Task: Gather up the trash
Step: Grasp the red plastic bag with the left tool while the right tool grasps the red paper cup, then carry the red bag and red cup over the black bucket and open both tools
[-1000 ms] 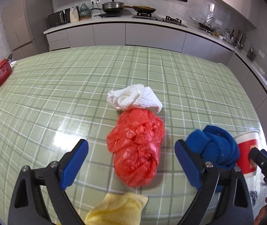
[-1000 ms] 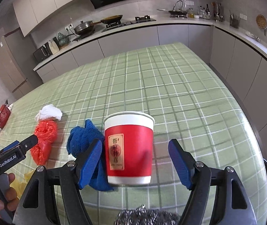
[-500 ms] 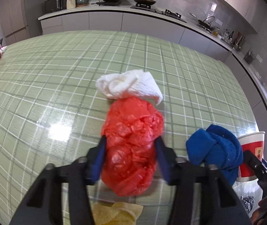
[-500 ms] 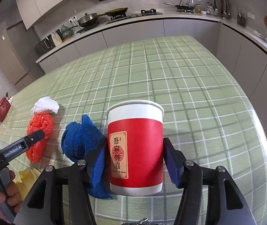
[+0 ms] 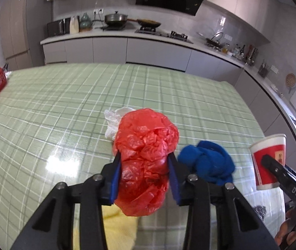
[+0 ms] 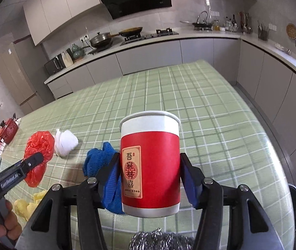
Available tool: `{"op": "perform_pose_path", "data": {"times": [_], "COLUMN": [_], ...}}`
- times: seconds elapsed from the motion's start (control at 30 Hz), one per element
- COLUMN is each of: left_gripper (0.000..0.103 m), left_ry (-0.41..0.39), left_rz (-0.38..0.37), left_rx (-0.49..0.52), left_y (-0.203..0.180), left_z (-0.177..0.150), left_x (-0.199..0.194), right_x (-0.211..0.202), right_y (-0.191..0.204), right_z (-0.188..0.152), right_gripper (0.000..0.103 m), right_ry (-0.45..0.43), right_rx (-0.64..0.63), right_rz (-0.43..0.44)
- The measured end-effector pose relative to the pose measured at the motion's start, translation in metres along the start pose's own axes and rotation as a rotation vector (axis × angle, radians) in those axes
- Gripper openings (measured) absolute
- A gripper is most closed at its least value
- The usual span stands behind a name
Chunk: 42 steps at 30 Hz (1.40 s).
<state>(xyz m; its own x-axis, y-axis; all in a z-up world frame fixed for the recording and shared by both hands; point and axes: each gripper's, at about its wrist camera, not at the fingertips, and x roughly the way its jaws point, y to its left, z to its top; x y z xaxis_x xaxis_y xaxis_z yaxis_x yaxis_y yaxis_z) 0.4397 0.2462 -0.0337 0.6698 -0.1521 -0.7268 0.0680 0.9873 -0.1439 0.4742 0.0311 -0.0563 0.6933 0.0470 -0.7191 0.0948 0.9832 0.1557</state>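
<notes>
Red plastic bag (image 5: 145,162) is clenched in the left gripper (image 5: 144,179) jaws, paper cup (image 6: 150,166) in the right gripper (image 6: 150,179); both are held clear of the tabletop (image 6: 210,112), flanking the blue rag (image 5: 208,164), probably for binning.

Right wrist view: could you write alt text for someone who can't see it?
A handheld gripper clamps an upright red-and-white paper cup above a green checked tablecloth in a kitchen. Behind it lie a blue cloth, a white crumpled tissue and a steel wool pad; at left, a second gripper holds a red plastic bag.
</notes>
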Motion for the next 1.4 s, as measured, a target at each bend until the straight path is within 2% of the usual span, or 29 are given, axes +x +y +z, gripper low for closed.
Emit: {"op": "perform_pose_path", "data": {"times": [0.2, 0.43, 0.7, 0.9, 1.17, 1.4], "left_gripper": [0.041, 0.041, 0.041, 0.041, 0.041, 0.041], "left_ry": [-0.036, -0.106, -0.151, -0.147, -0.138, -0.084], "left_rz": [-0.006, -0.008, -0.016, -0.038, -0.139, -0.226], "left_rx": [0.052, 0.103, 0.106, 0.104, 0.189, 0.226], "left_y": [-0.029, -0.068, -0.113, -0.148, -0.192, -0.224], "left_z": [-0.02, -0.036, -0.056, -0.075, -0.094, -0.116], "left_x": [-0.018, -0.047, -0.066, -0.073, -0.079, -0.077], "right_x": [-0.032, -0.073, -0.11, -0.128, -0.161, -0.177], "right_y": [0.003, -0.013, -0.065, -0.105, -0.144, -0.184], "right_z": [-0.01, -0.02, -0.031, -0.043, -0.061, -0.086], "right_gripper": [0.057, 0.057, 0.058, 0.058, 0.058, 0.057], "right_ry": [-0.055, -0.11, -0.13, -0.121, -0.146, -0.094], "right_rx": [-0.043, -0.064, -0.071, -0.072, -0.004, 0.077], "right_rz": [-0.01, -0.016, -0.005, -0.011, -0.088, -0.184]}}
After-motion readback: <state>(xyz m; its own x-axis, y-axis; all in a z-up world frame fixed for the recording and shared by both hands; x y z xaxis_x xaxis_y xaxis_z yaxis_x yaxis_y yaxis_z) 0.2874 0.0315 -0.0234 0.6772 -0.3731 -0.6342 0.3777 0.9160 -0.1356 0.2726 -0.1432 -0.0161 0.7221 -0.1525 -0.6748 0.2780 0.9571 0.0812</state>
